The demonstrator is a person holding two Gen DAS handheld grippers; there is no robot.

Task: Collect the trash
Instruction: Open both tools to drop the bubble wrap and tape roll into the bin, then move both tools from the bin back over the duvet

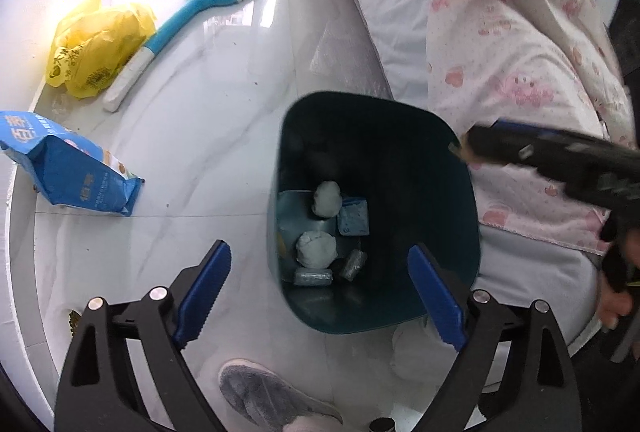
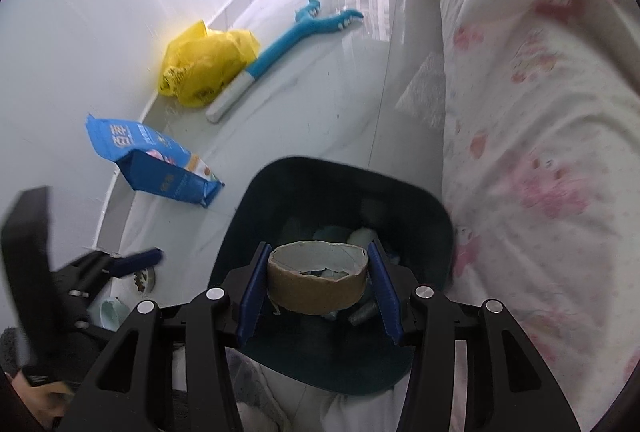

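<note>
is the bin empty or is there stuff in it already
Not empty. The dark teal bin stands upright with two white paper wads, a pale blue packet and small wrapped bits on its bottom, far from full.

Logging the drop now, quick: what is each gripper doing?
Left gripper: open, empty, over the trash bin.
Right gripper: shut on the cardboard tape roll, above the bin.

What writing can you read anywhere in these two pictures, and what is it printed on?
Blue snack bag: large white Chinese characters and smaller print, too distorted and blurred to quote.
Yellow plastic bag: dark printed logo and characters, too blurred to read.
Blue square packet in the trash bin: small marks, unreadable.
Cardboard tape roll in the right gripper: no print visible.
</note>
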